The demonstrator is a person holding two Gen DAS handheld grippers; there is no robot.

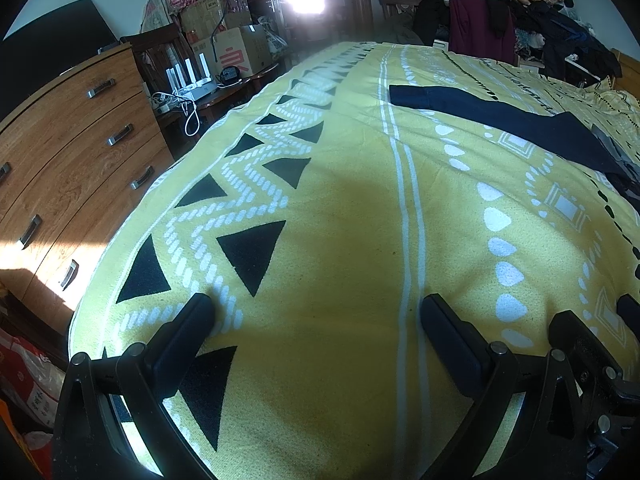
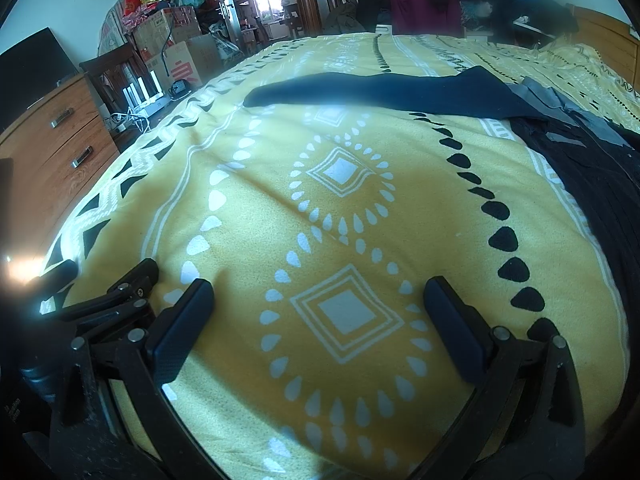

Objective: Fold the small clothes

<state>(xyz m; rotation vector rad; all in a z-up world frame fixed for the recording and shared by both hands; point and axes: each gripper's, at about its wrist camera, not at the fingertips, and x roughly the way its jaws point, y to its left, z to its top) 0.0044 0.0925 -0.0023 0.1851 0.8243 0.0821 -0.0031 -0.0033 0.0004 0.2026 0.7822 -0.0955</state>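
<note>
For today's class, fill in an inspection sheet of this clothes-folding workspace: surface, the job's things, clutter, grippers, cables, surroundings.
Surface: yellow patterned blanket covers the bed, lightly wrinkled.
Job's things: dark navy garment lies stretched out on the far part of the blanket; black garment lies at the right, with a grey piece beside it.
Clutter: heap of clothes at the far end of the bed.
Grippers: left gripper open, holding nothing, low over the blanket; right gripper open, holding nothing.
Cables: white cords tangled on the side table.
Surroundings: wooden dresser on the left; cardboard boxes stacked behind.
</note>
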